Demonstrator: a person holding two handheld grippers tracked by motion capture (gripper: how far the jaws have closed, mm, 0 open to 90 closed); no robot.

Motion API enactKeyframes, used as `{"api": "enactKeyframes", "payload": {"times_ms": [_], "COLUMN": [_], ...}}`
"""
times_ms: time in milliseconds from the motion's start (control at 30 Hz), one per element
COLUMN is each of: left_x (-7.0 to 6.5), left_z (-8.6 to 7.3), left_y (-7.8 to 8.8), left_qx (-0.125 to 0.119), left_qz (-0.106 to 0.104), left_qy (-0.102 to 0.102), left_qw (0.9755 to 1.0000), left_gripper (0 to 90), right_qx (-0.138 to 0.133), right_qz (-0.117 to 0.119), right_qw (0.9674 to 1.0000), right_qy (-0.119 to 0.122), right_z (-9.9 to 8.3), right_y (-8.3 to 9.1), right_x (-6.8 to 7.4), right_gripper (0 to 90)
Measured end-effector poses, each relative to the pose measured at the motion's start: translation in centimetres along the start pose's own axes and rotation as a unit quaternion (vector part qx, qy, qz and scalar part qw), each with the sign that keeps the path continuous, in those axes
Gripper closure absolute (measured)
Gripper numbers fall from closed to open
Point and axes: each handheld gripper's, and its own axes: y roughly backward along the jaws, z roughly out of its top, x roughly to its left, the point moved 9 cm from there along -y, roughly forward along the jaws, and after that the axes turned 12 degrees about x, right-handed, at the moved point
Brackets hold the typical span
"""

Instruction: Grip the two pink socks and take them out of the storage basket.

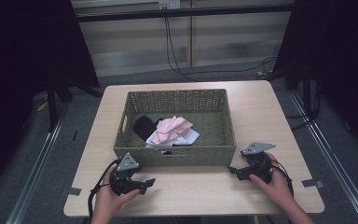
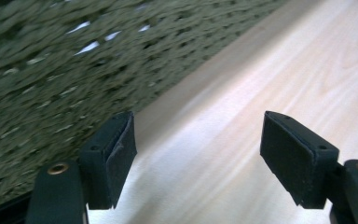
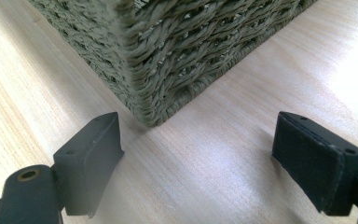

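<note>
**Reaching into the basket: start high, not from the side**

Both tools sit low on the desk (image 1: pixel 261 116), in front of the woven basket (image 1: pixel 177 100), and neither holds anything. The left hand-held gripper (image 1: pixel 150 183) has its 2 jaws spread wide, pointing along the basket's front wall; in the left gripper view that wall (image 2: pixel 51 70) runs close beside the left jaw. The right hand-held gripper (image 1: pixel 232 170) is equally wide open and empty, aimed at the basket's front right corner (image 3: pixel 142 93), which stands just ahead of its jaws.

The likely targets lie inside the basket: a pink cloth (image 1: pixel 172 127) on top of a white cloth (image 1: pixel 186 137), with a black cloth (image 1: pixel 144 126) touching them on the left.

My advice for the step in hand, a first reach for the clothes:
- Lift well above the rim before moving forward, since the wall blocks any low approach.
- Come down on the pink cloth, the topmost piece, at a raised fold.
- Keep the other tool back, clear of the basket, to avoid crowding.
</note>
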Motion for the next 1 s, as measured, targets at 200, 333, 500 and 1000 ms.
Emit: {"api": "enactKeyframes", "payload": {"times_ms": [200, 333, 500, 1000], "left_x": [-0.9, -1.2, -1.4, -1.6], "left_z": [0.5, 0.9, 1.5, 4.3], "left_y": [0.7, 1.0, 1.6, 4.8], "left_qx": [0.015, 0.022, 0.018, 0.012], "left_qz": [-0.016, -0.024, -0.038, -0.058], "left_qy": [-0.010, -0.015, -0.012, -0.008], "left_qw": [0.9997, 0.9993, 0.9990, 0.9982], "left_gripper": [25.1, 25.0, 25.0, 25.0], "right_qx": [0.000, 0.000, 0.000, 0.000], "right_qz": [0.000, 0.000, 0.000, 0.000], "right_qw": [1.0000, 1.0000, 1.0000, 1.0000], "right_qy": [-0.001, 0.000, 0.001, -0.001], "right_z": [0.0, 0.0, 0.0, 0.0], "right_y": [0.0, 0.0, 0.0, 0.0], "right_x": [0.0, 0.0, 0.0, 0.0], "right_gripper": [14.9, 14.9, 14.9, 14.9]}}
